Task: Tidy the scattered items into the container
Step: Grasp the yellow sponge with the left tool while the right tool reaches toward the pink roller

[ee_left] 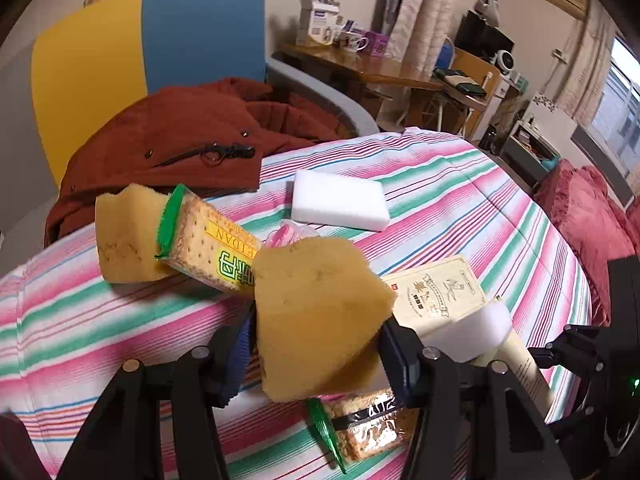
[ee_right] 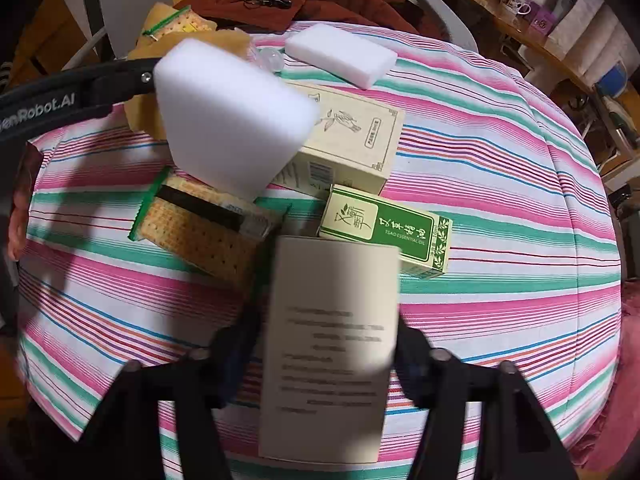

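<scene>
The left gripper (ee_left: 316, 344) has its fingers clamped on a yellow sponge (ee_left: 316, 312); the right gripper (ee_right: 328, 344) clamps a cream box (ee_right: 332, 344), long axis along the fingers, just short of the green box (ee_right: 392, 232). No container shows.

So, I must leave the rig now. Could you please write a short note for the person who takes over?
Left gripper: shut on a yellow foam sponge, above the striped bedcover.
Right gripper: shut on a cream cardboard box with printed text.
On the bedcover: second yellow sponge under a green-edged cracker pack; another cracker pack; flat white foam block; tilted white foam block; large beige box; green oil box.
Done: nothing seen stored; the container is not in view.
Left: store both held items, then the rest.
</scene>
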